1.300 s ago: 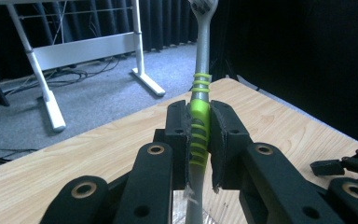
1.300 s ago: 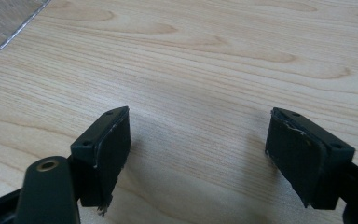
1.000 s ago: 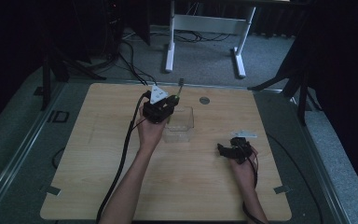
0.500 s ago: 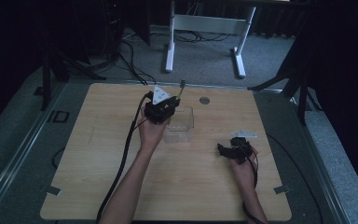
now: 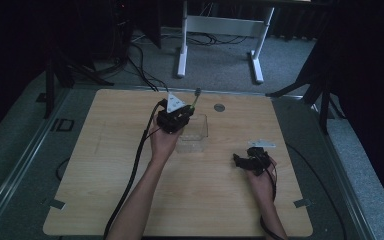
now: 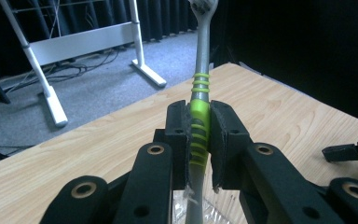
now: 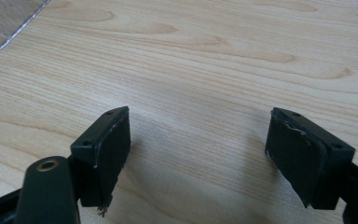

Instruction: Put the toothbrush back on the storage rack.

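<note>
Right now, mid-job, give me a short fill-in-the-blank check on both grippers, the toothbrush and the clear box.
1. The left gripper is shut on the ____.
2. The toothbrush handle is grey with ____ grip bands.
3. The right gripper has its jaws ____, with bare table between them.
4. In the high view, the clear box sits just beside the ____ gripper.

Missing words: toothbrush; green; open; left
</note>
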`<action>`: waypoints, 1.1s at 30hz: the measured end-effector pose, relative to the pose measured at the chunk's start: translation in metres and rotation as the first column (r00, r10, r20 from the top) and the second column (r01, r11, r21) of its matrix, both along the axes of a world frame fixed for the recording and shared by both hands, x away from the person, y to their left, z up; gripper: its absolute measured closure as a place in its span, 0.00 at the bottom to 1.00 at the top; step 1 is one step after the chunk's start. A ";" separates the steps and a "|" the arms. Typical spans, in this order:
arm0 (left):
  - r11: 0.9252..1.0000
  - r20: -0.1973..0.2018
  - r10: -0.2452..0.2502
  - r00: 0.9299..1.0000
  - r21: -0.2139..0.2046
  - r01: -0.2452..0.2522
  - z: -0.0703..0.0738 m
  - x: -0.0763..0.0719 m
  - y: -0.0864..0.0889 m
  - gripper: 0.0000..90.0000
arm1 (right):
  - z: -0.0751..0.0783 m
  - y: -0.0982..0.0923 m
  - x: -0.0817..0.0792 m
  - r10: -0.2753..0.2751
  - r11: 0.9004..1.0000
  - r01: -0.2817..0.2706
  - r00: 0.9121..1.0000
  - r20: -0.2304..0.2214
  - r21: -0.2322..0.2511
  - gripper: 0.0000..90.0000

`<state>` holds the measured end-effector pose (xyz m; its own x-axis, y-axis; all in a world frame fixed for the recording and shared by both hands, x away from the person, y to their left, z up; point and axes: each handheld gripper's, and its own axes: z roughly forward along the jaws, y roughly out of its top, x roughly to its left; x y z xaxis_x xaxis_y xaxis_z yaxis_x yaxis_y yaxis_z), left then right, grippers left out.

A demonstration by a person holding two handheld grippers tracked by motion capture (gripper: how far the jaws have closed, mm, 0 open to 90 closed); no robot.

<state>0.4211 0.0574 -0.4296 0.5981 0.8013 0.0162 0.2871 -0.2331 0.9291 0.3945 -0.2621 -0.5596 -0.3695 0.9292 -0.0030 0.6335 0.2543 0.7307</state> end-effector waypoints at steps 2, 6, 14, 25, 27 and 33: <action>1.000 -0.003 0.000 1.000 0.004 0.000 -0.001 0.000 -0.001 0.87 | 0.000 0.000 0.000 0.000 1.000 0.000 1.000 0.000 0.000 0.24; 1.000 -0.007 -0.003 1.000 0.011 0.003 -0.003 0.001 -0.002 0.87 | 0.000 0.000 0.000 0.001 1.000 -0.001 1.000 0.000 0.000 0.24; 0.999 -0.028 -0.016 0.999 0.051 0.017 -0.008 0.001 -0.005 0.87 | 0.000 0.000 0.000 0.003 1.000 -0.003 1.000 0.000 0.000 0.24; 0.996 -0.051 -0.019 0.999 0.083 0.024 -0.016 0.000 -0.004 0.87 | 0.000 0.000 0.000 0.003 1.000 -0.003 1.000 0.000 -0.001 0.24; 0.996 -0.058 -0.019 0.998 0.091 0.025 -0.018 0.000 -0.005 0.87 | 0.000 0.000 0.000 0.003 1.000 -0.003 1.000 0.000 -0.001 0.24; 0.995 -0.067 -0.021 0.998 0.097 0.028 -0.022 -0.002 -0.006 0.87 | 0.000 0.000 0.000 0.003 1.000 -0.003 1.000 0.000 -0.002 0.24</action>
<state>0.4191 0.0516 -0.4520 0.6198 0.7830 0.0535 0.3403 -0.3295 0.8807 0.3949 -0.2619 -0.5596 -0.3722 0.9281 -0.0046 0.6327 0.2573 0.7304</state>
